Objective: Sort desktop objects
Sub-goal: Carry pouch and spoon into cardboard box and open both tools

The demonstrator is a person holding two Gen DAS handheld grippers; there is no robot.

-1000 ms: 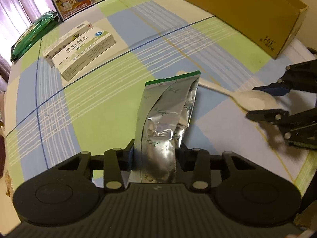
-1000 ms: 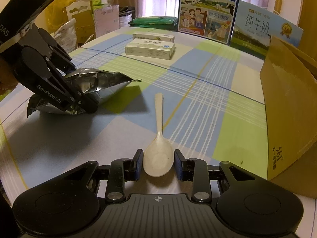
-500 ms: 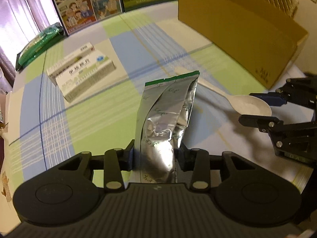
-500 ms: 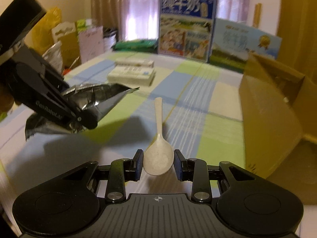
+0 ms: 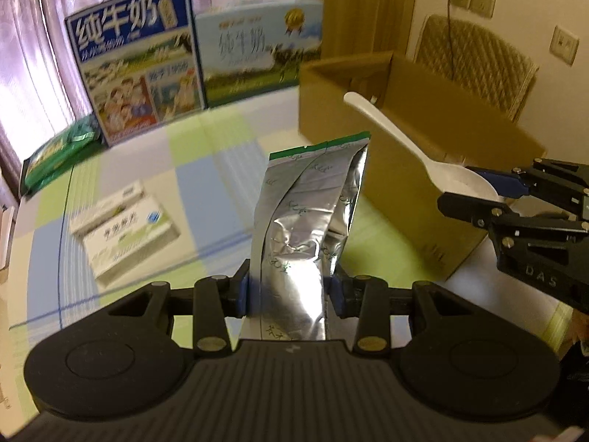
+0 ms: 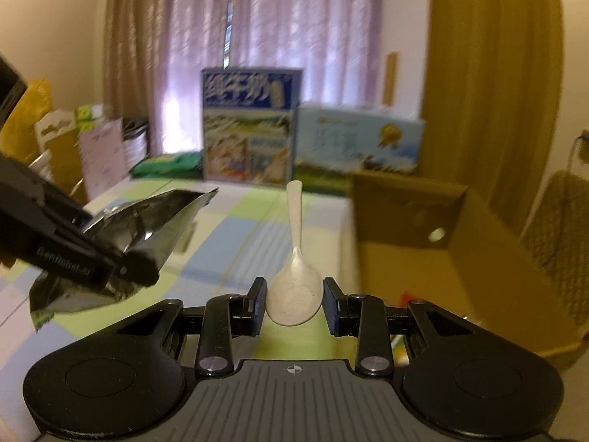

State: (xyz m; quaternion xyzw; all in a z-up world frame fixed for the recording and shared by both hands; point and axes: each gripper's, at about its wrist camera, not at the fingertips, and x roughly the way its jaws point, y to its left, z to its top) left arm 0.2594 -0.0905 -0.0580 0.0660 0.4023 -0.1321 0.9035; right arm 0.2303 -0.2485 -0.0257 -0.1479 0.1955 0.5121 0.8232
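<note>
Silver foil pouch [image 5: 305, 228], green strip at its top edge, clamped between the jaws of the left gripper [image 5: 291, 287], held above the checked tabletop [image 5: 206, 147], standing upright in the left wrist view at 12 o'clock from the jaws. White spoon [image 6: 294, 287] gripped by its bowl in the jaws of the right gripper [image 6: 293, 305], handle pointing away toward 12 o'clock, also off the tabletop. In the left view the spoon sits at 2 o'clock from the pouch, handle crossing in front of the open cardboard box [image 5: 423, 140], which stands on the tabletop at 1 to 2 o'clock. In the right view the box is at 2 o'clock, the pouch and left gripper at 9 o'clock. Two white medicine boxes [image 5: 125, 228] lie side by side on the tabletop at 10 o'clock from the pouch, well apart from it. Green packet [image 5: 59, 154] at the far left edge. Two milk cartons [image 5: 136, 70] stand at the far edge at 11 to 12 o'clock, pink curtain [image 6: 279, 29] behind. Quilted chair back [image 5: 475, 59] beyond the box. Background is motion-blurred.
</note>
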